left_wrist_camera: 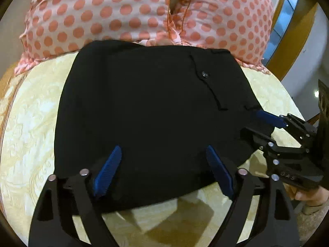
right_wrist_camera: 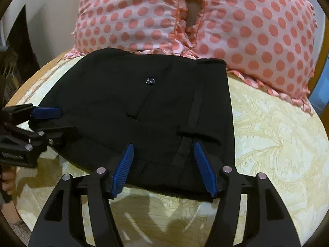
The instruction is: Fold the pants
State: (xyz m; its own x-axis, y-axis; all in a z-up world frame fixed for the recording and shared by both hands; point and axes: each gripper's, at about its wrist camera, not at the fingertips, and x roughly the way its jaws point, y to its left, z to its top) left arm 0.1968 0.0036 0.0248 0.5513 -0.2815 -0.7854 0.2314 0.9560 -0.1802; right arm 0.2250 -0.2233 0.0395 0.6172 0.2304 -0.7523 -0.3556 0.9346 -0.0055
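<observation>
Lying folded into a compact black block, pants (left_wrist_camera: 144, 107) on a cream patterned bed (left_wrist_camera: 30, 123), far edge touching the dotted pillows (left_wrist_camera: 102, 16); button (right_wrist_camera: 150, 80) and pocket slit face up.

Left gripper (left_wrist_camera: 164, 170): fingers (left_wrist_camera: 109, 168) spread apart over the near edge of the block, nothing clamped, cloth showing beneath and between them.

Right gripper (right_wrist_camera: 163, 168): fingers (right_wrist_camera: 123, 166) likewise apart above the near hem, by the belt-loop strip (right_wrist_camera: 194, 109); no pinch on the cloth.

Judged stage: fold set down and let go, or about to be taken up again at the near edge.

Risks, as judgement:
- Snag: ribbed pads close above loose cloth; pulling away low could drag the top layer and open the fold.
- Uneven pinch: closing on the top layer alone would peel it off the layers beneath and skew the block.
- Collision: the two grippers stand near each other at the same edge; a sideways move could knock them together.
- Crowding: pillows touch the far edge, so a push forward would ruck the pants against them.
- Soft bed: pressing down may sink and wrinkle the stack.
</observation>
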